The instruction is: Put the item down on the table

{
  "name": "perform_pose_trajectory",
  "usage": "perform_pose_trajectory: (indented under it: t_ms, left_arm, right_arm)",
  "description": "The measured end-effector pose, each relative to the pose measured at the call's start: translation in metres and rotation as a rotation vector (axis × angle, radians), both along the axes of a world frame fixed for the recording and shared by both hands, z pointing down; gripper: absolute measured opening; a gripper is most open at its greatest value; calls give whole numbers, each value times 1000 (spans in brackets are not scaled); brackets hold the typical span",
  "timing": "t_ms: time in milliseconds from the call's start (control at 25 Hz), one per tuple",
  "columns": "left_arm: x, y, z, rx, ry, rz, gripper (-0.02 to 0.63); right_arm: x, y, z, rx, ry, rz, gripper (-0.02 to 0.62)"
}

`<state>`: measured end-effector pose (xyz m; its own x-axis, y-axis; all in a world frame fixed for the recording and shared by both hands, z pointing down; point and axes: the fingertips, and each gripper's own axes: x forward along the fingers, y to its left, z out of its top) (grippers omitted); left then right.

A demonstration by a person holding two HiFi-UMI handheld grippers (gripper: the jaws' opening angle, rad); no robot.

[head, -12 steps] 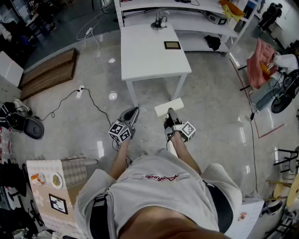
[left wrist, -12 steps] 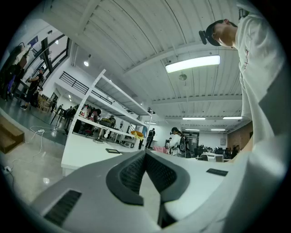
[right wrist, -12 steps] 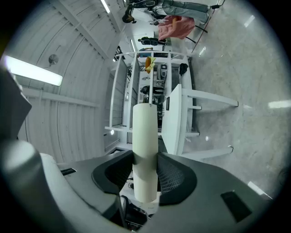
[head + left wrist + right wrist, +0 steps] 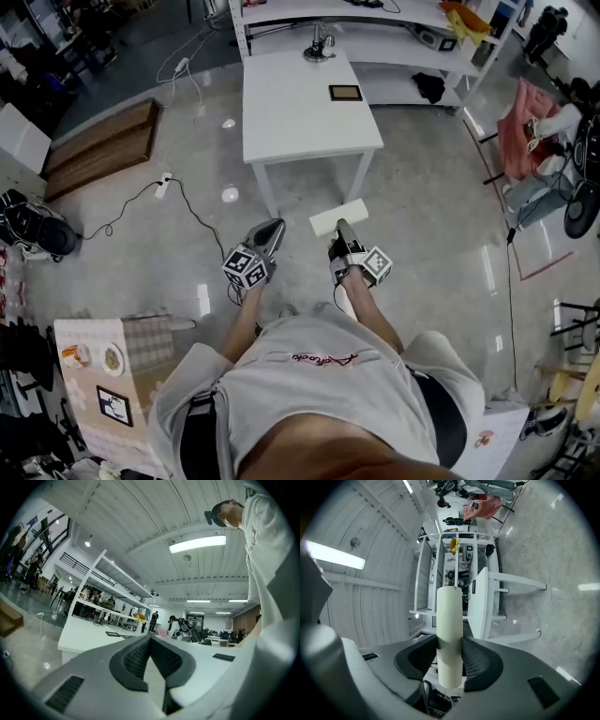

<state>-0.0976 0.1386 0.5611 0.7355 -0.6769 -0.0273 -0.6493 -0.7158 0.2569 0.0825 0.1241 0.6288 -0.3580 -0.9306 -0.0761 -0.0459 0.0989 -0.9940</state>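
Observation:
I stand on the floor a short way in front of a white table (image 4: pixel 300 112). My right gripper (image 4: pixel 341 228) points level toward it and is shut on a cream, flat, bar-shaped item (image 4: pixel 339 216). In the right gripper view the item (image 4: pixel 449 611) stands up between the two pads, which press on its lower part, and the table (image 4: pixel 480 603) lies beyond it. My left gripper (image 4: pixel 273 228) is held beside the right one, its jaws closed together with nothing in them. In the left gripper view the pads (image 4: pixel 140 654) meet at the tips, and the table (image 4: pixel 79 633) is ahead.
On the table lie a dark framed tablet (image 4: pixel 345 91) and a small metal object (image 4: pixel 319 45) at the far edge. White shelving (image 4: pixel 375 28) stands behind it. A wooden board (image 4: pixel 98 145) and a cable with a power strip (image 4: pixel 161 184) lie on the floor to the left.

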Motion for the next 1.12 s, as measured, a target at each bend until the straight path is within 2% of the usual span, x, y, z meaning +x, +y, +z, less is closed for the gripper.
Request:
perform_pose_trajectory:
  t_ms: [640,1120]
  left_arm:
    - [47,11,10,-17,25,2,14]
    - [51,-8,10,-2,21,-33,14]
  right_arm:
    - [34,10,11,13,25,-23,195]
    - [30,-11,10,19,36,-79,195]
